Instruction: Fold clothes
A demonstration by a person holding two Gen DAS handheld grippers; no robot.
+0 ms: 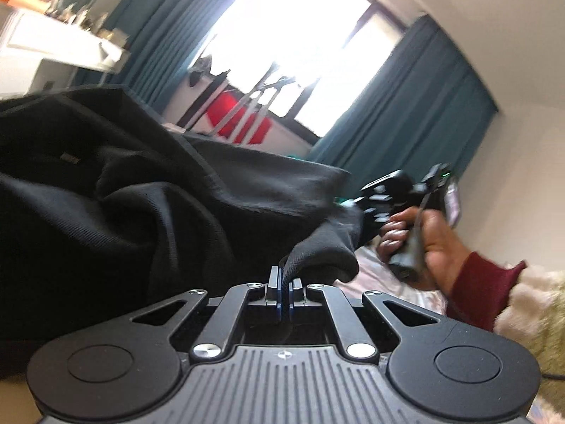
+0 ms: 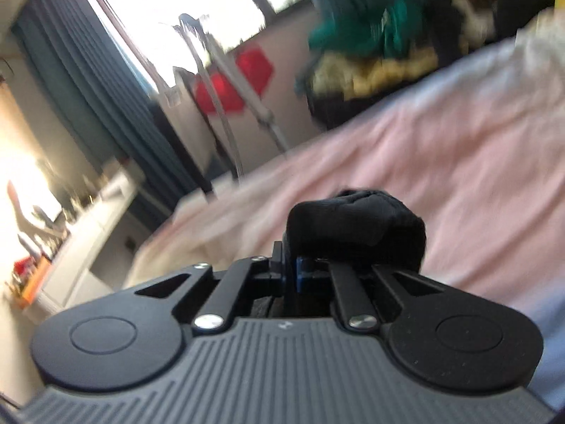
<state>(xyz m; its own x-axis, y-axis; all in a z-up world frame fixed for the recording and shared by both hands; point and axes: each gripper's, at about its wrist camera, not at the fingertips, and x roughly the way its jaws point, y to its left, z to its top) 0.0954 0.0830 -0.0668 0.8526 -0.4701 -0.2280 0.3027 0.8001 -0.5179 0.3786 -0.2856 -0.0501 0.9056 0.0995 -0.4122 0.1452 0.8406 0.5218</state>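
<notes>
Black garment (image 1: 141, 194) hangs lifted above the pink bedsheet (image 2: 441, 162), one edge pinched in the closed left gripper (image 1: 284, 282), another bunched in the clamped right gripper (image 2: 293, 265). Step, judged: spreading before folding. Next: draw the edges taut and lower it flat.

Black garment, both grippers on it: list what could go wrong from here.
1. The left gripper pinches only a narrow tip of the black garment; the heavy bunched cloth could pull it free.
2. The right gripper holds a wadded lump, not a flat edge, so the fold may come out creased.
3. Both views are motion-blurred; at that pace the cloth may land crooked on the pink bedsheet.
</notes>
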